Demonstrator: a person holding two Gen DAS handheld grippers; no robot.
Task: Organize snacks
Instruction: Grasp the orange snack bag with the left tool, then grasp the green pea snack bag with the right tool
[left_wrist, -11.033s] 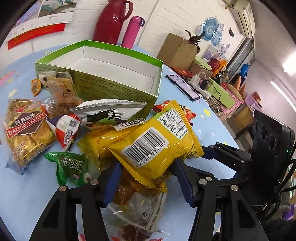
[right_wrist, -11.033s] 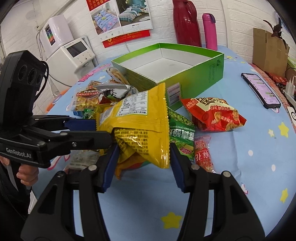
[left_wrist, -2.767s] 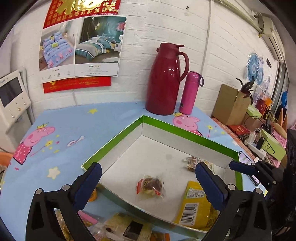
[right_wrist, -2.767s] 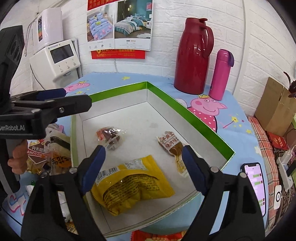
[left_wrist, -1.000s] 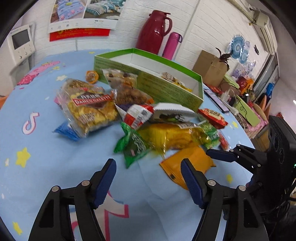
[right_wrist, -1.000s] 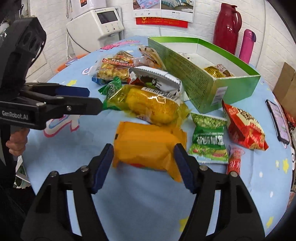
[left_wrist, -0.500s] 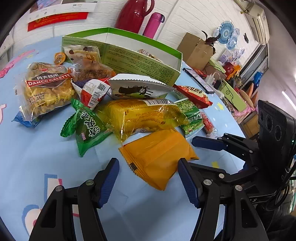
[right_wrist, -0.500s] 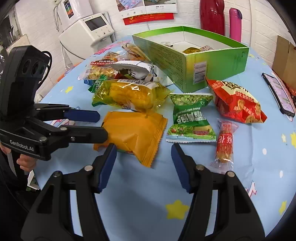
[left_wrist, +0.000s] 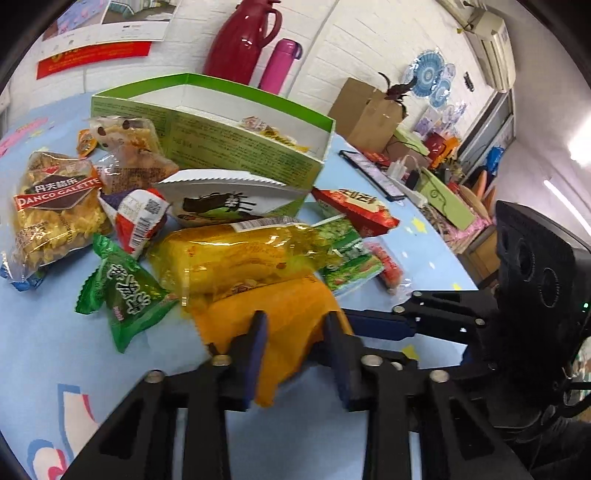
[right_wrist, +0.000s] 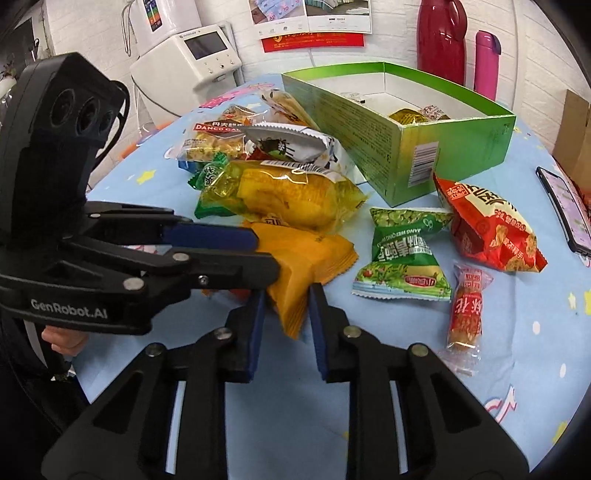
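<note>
A plain orange snack packet (left_wrist: 284, 310) (right_wrist: 310, 254) lies on the blue tablecloth at the near edge of the snack pile. My left gripper (left_wrist: 295, 332) is shut on its near end, and the foil bunches between the blue pads. My right gripper (right_wrist: 286, 306) is shut on the packet's near corner from the other side. The left gripper (right_wrist: 266, 251) reaches in from the left in the right wrist view. The open green box (left_wrist: 240, 147) (right_wrist: 369, 136) stands behind the pile with a yellow packet (right_wrist: 408, 116) and small snacks inside.
Around the orange packet lie a clear yellow bag (right_wrist: 295, 195), a green pea packet (right_wrist: 402, 251), a red packet (right_wrist: 487, 225), a small sausage stick (right_wrist: 465, 306) and a Danco Galette bag (left_wrist: 55, 206). A phone (right_wrist: 565, 206) lies at the right. A red flask (left_wrist: 240, 40) stands behind the box.
Both grippers were open wide above the pile half a second ago. They have come down and shut on the orange packet, one from each side.
</note>
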